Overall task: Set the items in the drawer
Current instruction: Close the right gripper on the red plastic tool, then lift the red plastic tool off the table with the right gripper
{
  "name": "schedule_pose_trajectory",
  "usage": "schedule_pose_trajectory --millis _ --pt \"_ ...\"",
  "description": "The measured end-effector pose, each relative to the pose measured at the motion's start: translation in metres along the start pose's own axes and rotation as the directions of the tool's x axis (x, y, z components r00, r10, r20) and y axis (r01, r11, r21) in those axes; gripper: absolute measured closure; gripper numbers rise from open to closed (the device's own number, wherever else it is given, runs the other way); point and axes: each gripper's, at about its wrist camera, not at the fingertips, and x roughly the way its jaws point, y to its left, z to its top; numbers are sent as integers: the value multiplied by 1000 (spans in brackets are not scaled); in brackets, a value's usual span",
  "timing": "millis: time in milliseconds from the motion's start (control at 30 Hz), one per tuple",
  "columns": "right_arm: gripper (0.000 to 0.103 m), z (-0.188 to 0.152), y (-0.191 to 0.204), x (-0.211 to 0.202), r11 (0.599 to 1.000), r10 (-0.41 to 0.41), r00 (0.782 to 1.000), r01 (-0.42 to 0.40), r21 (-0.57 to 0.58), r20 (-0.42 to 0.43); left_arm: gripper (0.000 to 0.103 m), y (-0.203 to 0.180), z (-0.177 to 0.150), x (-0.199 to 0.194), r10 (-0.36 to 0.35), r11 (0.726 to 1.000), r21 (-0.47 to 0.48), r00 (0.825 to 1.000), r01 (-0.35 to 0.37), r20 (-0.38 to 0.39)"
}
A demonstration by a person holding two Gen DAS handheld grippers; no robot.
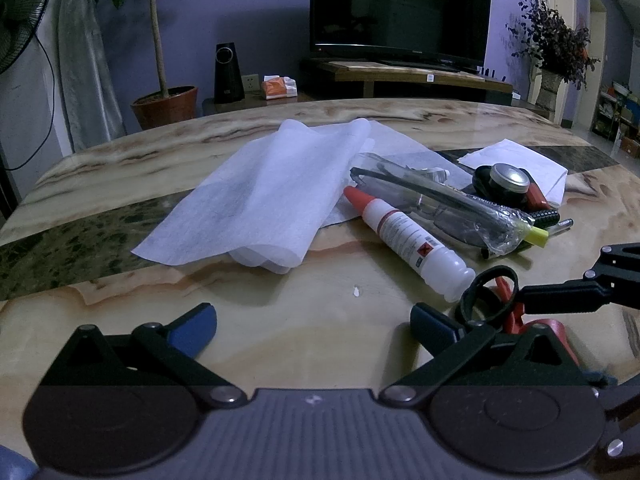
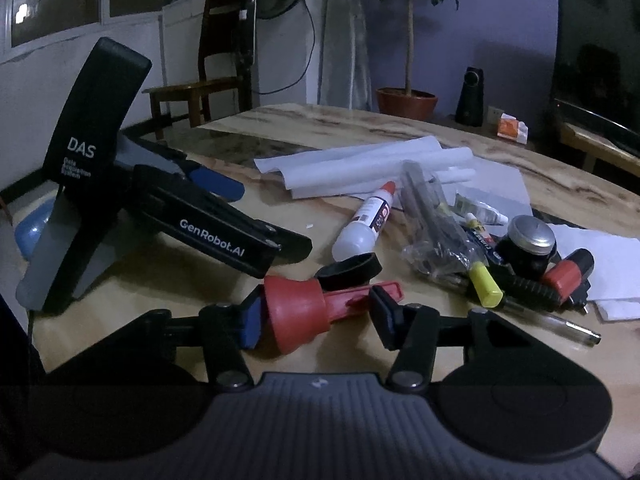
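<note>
L gripper [image 1: 314,326] is sitting wide open w/ nothing between its pads. R gripper [image 2: 314,318] is straddling the wide end of a red tool [image 2: 304,312], left pad touching, right pad apart. A clear plastic bag [image 2: 436,236] is holding dark items I can't ID. Glue bottle [image 2: 366,222] is lying nearby; label unreadable. L gripper's side is reading "DAS" & "GenRobot.AI". All are lying on the table [image 2: 168,276].

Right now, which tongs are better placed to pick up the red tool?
Right. The right tongs already straddle the red tool, its flared end between the pads, though a gap shows on one side. The left tongs stand open over bare table, with nothing between them.
</note>
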Motion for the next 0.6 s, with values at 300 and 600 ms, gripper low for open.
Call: schedule_pose_trajectory --millis 300,600 --pt "50 -2 8 -3 998 -38 999 39 -47 12 0 0 0 0 0 1000 0 1000 0 0" --pt "76 -11 2 -9 999 -46 999 46 -4 3 0 0 0 0 0 1000 0 1000 0 0"
